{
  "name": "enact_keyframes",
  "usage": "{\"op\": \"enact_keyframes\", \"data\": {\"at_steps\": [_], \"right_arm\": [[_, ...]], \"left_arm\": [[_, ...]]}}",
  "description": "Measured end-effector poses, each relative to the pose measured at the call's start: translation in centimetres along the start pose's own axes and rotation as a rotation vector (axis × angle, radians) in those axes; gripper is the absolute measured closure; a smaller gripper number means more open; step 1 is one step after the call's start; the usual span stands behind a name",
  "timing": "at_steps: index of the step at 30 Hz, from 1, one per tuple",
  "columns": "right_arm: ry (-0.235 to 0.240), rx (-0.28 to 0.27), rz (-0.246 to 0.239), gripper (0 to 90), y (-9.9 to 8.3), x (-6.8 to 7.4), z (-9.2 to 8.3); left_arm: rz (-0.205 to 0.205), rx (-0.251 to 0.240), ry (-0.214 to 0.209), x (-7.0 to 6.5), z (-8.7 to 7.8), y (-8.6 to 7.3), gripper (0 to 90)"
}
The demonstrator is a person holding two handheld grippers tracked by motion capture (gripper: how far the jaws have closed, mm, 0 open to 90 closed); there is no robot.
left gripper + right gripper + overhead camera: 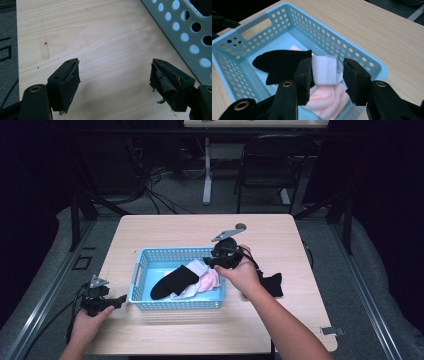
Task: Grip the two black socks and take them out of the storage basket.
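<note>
Over the blue basket [145, 270] on the surface [165, 227], the right tongs [327, 75] hang spread apart around a white sock [324, 68] without pinching it; beside it lie a black sock [175, 281] and pink ones [325, 100]. This looks like the pick-up step: next, close and lift. The black sock's long axis runs diagonally, toe toward the basket's near-left corner. The left tongs [115, 85] rest released, empty.

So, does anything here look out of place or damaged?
Yes. One black sock lies on the table outside the blue basket holding the other socks. Also, the padding on the left gripper fingers is frayed and peeling.
</note>
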State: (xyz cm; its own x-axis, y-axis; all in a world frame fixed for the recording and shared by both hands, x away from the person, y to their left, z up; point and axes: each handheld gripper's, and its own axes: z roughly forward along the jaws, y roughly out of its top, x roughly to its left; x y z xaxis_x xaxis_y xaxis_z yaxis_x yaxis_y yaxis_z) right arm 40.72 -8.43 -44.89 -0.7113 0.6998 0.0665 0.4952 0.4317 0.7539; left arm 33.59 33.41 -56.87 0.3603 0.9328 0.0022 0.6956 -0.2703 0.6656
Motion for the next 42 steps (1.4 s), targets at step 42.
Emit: {"op": "enact_keyframes", "data": {"at_steps": [42], "right_arm": [[0.065, 0.247, 0.061, 78.0, 1.0, 2.7, 14.2]], "left_arm": [[-0.004, -0.01, -0.01, 0.1, -0.2, 0.1, 23.7]]}}
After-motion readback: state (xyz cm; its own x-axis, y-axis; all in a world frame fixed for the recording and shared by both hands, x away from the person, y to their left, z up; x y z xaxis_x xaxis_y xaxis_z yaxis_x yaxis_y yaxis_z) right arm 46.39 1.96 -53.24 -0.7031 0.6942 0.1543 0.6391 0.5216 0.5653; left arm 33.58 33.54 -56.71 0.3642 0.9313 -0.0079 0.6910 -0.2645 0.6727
